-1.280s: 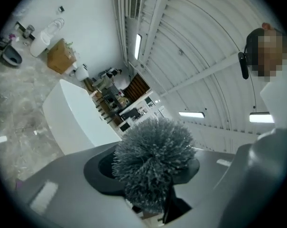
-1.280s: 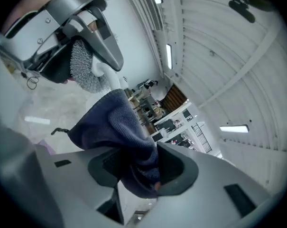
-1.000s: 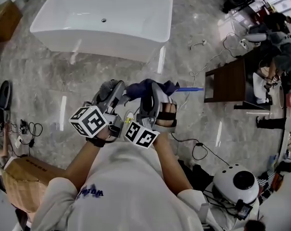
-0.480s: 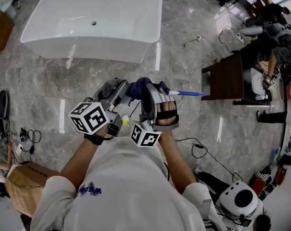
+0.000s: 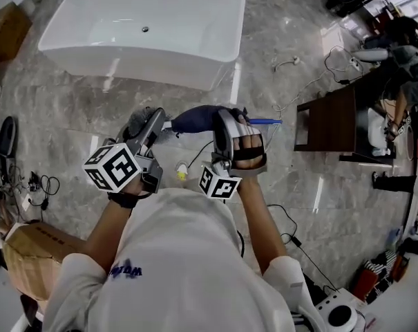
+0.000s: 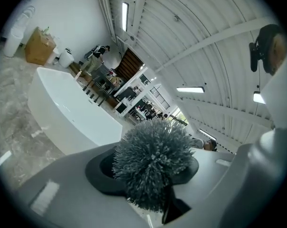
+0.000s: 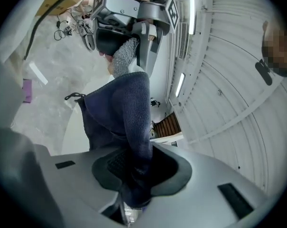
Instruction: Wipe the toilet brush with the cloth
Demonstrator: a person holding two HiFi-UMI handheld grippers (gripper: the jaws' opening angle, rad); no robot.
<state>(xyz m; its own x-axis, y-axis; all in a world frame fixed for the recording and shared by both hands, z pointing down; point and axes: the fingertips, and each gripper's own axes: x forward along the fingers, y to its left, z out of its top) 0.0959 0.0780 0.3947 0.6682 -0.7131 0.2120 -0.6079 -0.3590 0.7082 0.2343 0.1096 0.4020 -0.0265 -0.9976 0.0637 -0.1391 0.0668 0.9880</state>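
The two tongs have drawn apart. The left tongs [image 5: 155, 116], pinching the toilet brush [image 6: 152, 163] at its bristle head, now sit further left. The right tongs [image 5: 226, 118] have tightened on the cloth [image 5: 195, 120] wrapped around the handle. A wiping stroke looks under way.

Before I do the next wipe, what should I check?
1. Left fingers hold brush: ok.
2. Right fingers pinch cloth: ok.
3. Dark cloth covers handle: ok.
4. Blue handle tip clear of bathtub and table: ok.
5. Whole brush clean: cannot tell.
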